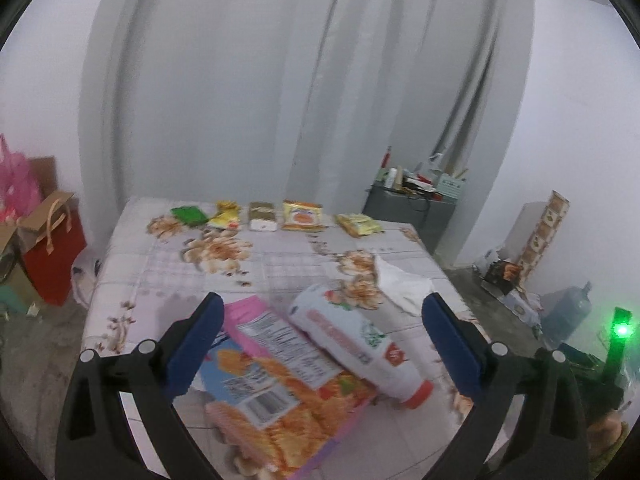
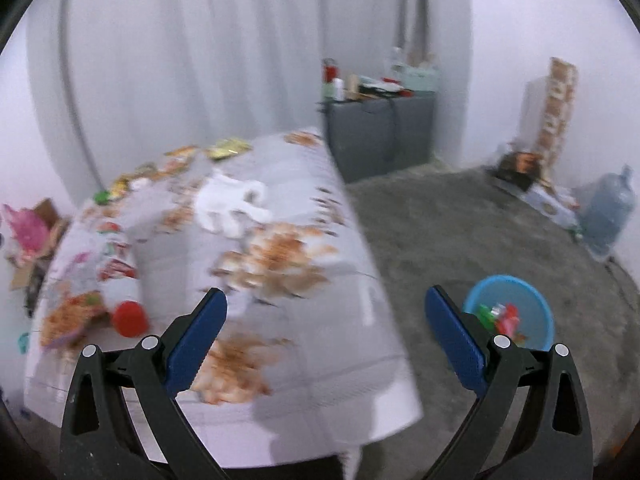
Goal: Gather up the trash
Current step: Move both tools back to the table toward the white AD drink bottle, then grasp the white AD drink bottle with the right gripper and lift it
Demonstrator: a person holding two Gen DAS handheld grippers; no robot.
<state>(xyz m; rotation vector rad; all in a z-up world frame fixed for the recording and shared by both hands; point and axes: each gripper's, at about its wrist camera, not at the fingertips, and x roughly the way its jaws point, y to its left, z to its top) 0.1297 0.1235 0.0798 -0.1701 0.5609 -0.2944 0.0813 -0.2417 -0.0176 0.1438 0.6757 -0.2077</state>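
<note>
Claws gape wide, empty: left claw (image 1: 322,322) over the bottle (image 1: 356,350), right claw (image 2: 326,318) above the bench (image 2: 280,208) edge.

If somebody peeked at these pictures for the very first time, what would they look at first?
Probably the white bottle with the red cap, lying on its side across a pink snack box on the flowery tablecloth, right between the open left gripper. Next, the blue bin on the grey floor beside the table, with colourful wrappers inside, just past the open right gripper. A row of snack packets lines the table's far edge.
</note>
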